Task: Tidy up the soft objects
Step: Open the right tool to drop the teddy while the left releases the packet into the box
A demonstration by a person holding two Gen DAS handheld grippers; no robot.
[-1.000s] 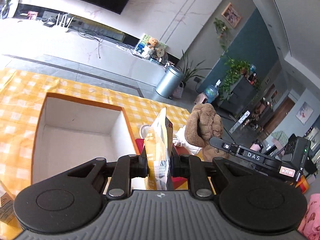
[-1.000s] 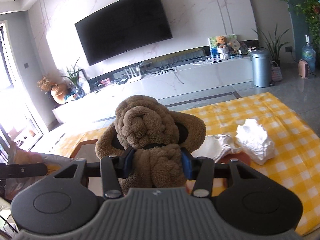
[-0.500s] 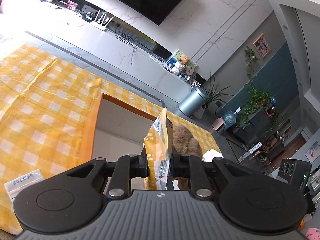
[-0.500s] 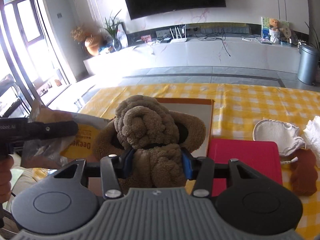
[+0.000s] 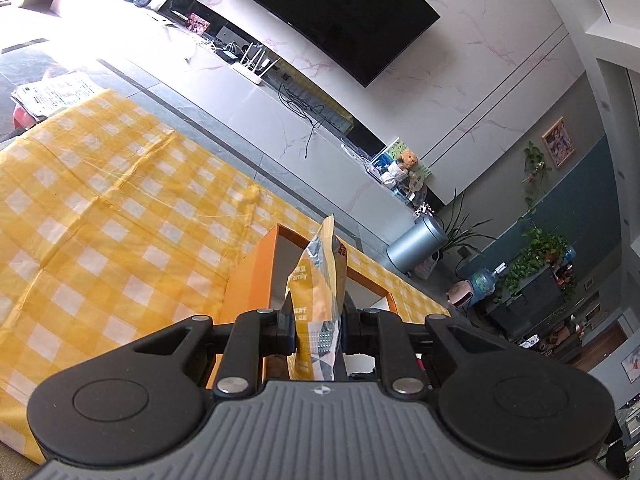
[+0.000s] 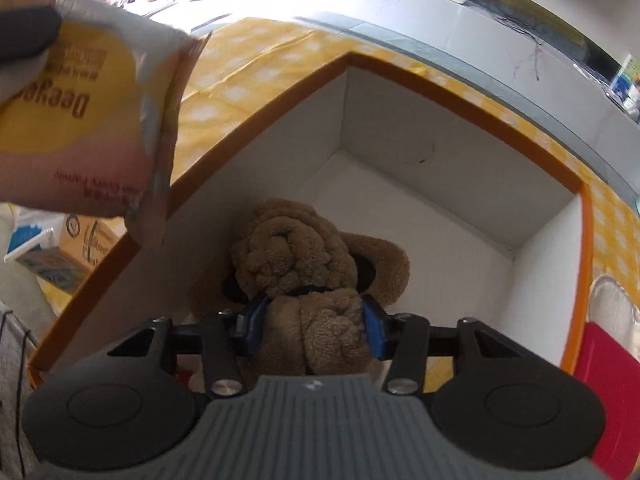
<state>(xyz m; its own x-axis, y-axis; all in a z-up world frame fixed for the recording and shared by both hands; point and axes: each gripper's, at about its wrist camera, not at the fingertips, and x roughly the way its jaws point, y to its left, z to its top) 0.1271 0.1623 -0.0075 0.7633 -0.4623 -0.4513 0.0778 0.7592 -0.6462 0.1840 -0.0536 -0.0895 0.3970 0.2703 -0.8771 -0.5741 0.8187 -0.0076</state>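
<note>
Brown curly-fleece plush dog (image 6: 308, 280), pinched by right gripper (image 6: 312, 330), hangs inside box (image 6: 460, 88); left gripper (image 5: 318, 326) clamps yellow snack bag (image 5: 320, 292).

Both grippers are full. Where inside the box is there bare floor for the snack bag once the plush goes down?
The white floor of the orange-rimmed box is bare toward its far corner and right wall, beyond the brown plush held in the right gripper. The near-left side is crowded by the plush and by the snack bag in the left gripper overhead.
</note>
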